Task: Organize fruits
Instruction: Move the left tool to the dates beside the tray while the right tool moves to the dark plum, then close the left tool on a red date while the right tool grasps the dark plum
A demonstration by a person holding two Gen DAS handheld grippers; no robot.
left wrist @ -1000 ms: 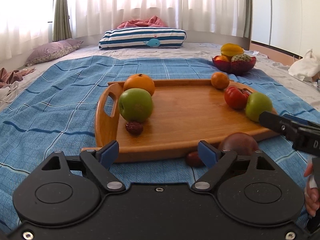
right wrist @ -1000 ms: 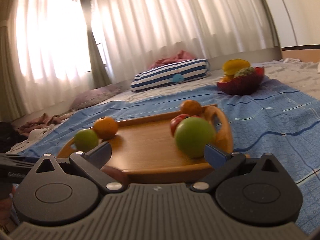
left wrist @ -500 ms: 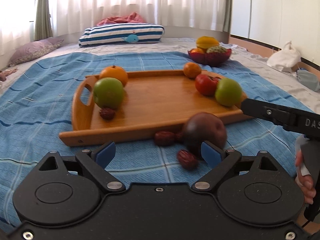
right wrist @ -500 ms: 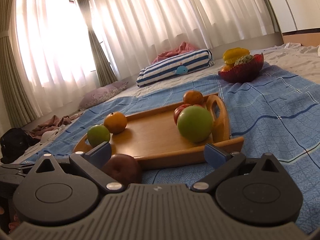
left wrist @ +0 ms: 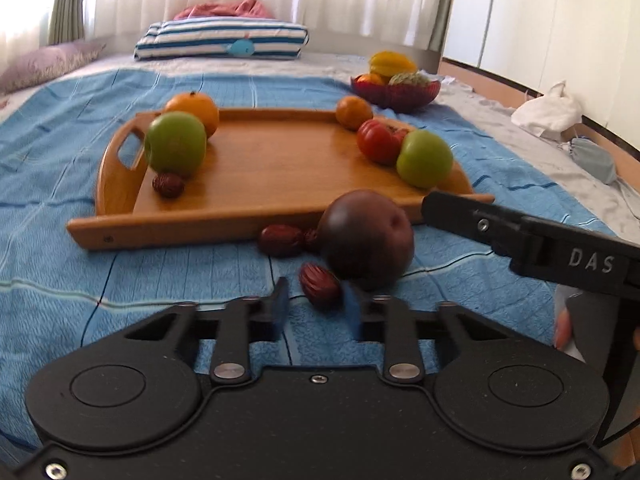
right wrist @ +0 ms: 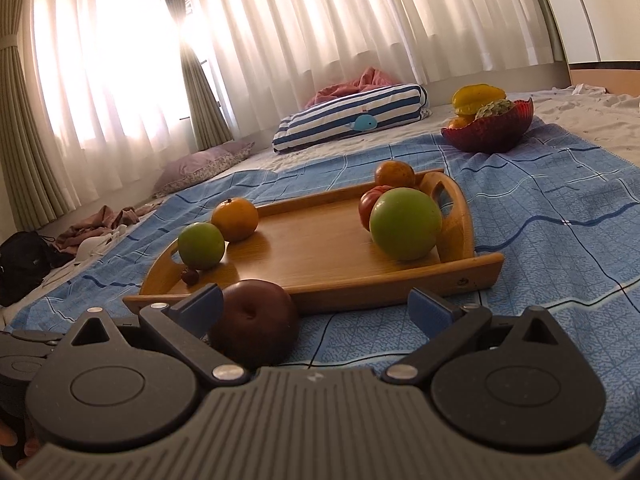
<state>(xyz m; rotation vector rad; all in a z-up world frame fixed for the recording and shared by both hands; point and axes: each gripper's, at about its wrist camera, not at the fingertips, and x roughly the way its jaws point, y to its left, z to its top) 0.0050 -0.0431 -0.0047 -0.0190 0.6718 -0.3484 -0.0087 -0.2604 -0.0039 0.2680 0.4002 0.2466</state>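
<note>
A wooden tray [left wrist: 280, 160] lies on a blue blanket and holds two green apples [left wrist: 175, 143], two oranges [left wrist: 194, 110], a red tomato [left wrist: 378, 141] and a date [left wrist: 168, 185]. A dark maroon fruit [left wrist: 366, 238] and dates [left wrist: 280, 239] lie on the blanket before the tray. My left gripper [left wrist: 318, 306] hovers over the nearest date [left wrist: 320, 285], its fingers narrowed and blurred around it. My right gripper [right wrist: 316, 306] is open, the maroon fruit [right wrist: 254, 324] by its left finger [right wrist: 196, 308].
A red bowl [left wrist: 396, 90] of fruit stands on the bed behind the tray. A striped pillow [left wrist: 222, 40] lies at the back by the curtains. The right gripper's finger [left wrist: 520, 236] crosses the right of the left wrist view.
Both grippers pulled back from the tray. The left gripper's fingers have closed in from wide open around the near date. The maroon fruit and dates came into full view.
</note>
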